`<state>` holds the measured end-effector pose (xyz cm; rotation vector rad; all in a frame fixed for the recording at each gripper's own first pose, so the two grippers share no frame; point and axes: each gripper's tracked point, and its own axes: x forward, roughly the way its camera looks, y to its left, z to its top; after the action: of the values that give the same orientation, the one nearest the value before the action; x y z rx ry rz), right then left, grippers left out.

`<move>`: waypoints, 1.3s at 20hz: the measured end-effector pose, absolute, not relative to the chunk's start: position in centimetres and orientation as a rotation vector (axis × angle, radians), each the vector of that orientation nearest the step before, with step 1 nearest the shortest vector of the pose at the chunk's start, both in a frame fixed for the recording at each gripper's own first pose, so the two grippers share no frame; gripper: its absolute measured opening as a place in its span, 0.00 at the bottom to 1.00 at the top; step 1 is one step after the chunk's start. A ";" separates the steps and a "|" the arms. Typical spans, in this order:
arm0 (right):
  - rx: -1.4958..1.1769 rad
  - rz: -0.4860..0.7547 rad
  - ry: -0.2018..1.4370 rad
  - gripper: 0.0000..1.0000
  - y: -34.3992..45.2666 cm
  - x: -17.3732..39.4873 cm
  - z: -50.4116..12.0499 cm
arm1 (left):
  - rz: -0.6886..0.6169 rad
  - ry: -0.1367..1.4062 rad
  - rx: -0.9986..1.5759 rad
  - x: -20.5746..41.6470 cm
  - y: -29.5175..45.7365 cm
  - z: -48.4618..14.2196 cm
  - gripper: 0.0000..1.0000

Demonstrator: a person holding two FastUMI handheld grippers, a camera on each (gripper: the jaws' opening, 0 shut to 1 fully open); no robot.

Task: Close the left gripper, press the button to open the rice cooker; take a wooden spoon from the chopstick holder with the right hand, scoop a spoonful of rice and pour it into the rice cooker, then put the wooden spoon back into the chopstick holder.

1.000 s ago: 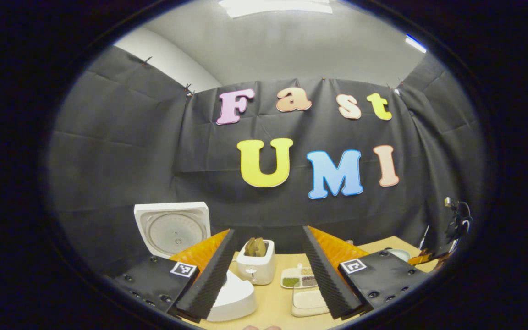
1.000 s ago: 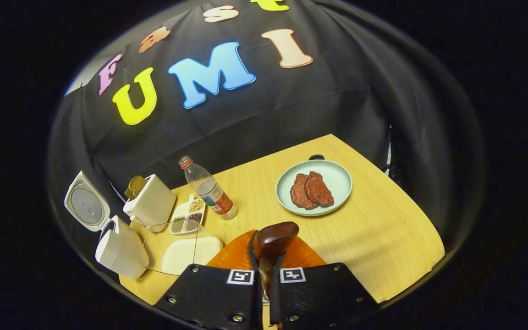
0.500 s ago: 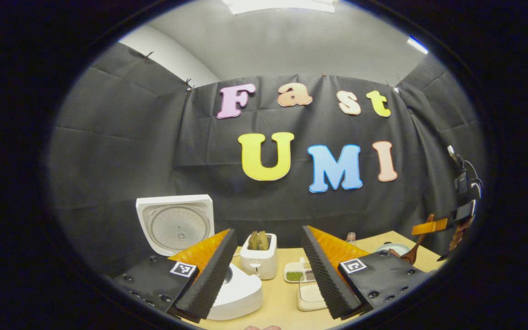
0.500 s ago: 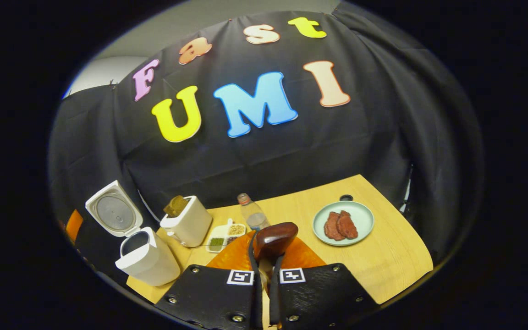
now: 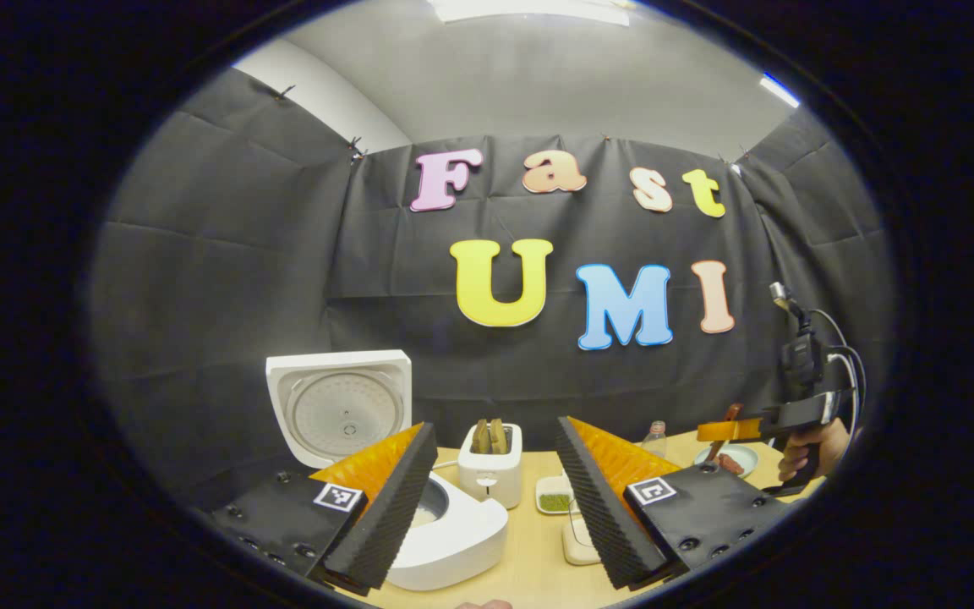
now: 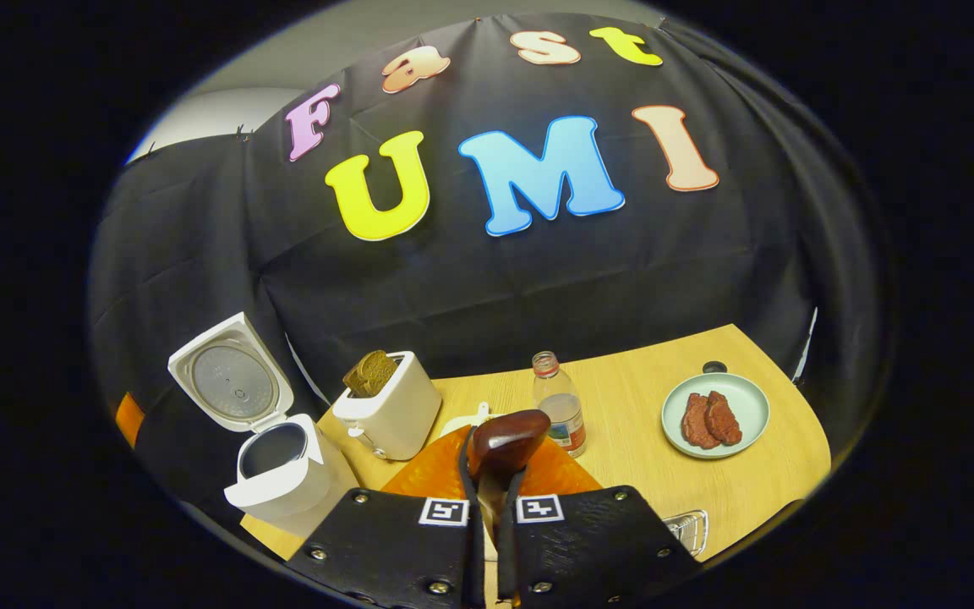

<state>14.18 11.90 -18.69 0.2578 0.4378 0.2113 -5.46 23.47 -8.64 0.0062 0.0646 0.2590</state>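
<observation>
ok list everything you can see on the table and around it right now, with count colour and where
rice cooker: 1, white, lid up, table's left end
toaster: 1, white, right of the cooker, brown bread in its slots
water bottle: 1, clear with red cap, mid table
plate: 1, pale green, right side of table, holding two reddish-brown meat pieces
divided dish: 1, white, green grains inside, right of the toaster
clear tray: 1, in front of the divided dish
table: 1, light wood
wooden spoon: 1, dark brown, between the right gripper's fingers
left gripper: fingers wide apart, holding nothing
right gripper: shut on the spoon
hand: 1, holding the right gripper
</observation>
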 end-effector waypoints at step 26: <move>0.743 0.176 0.629 0.06 17.6 17.6 -30.1 | 0.275 0.149 -0.027 -6.5 28.5 -13.3 0.98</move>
<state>17.60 17.56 -30.14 0.7432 0.6286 0.1760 -6.48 28.50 -13.32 -0.0269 0.1491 0.2747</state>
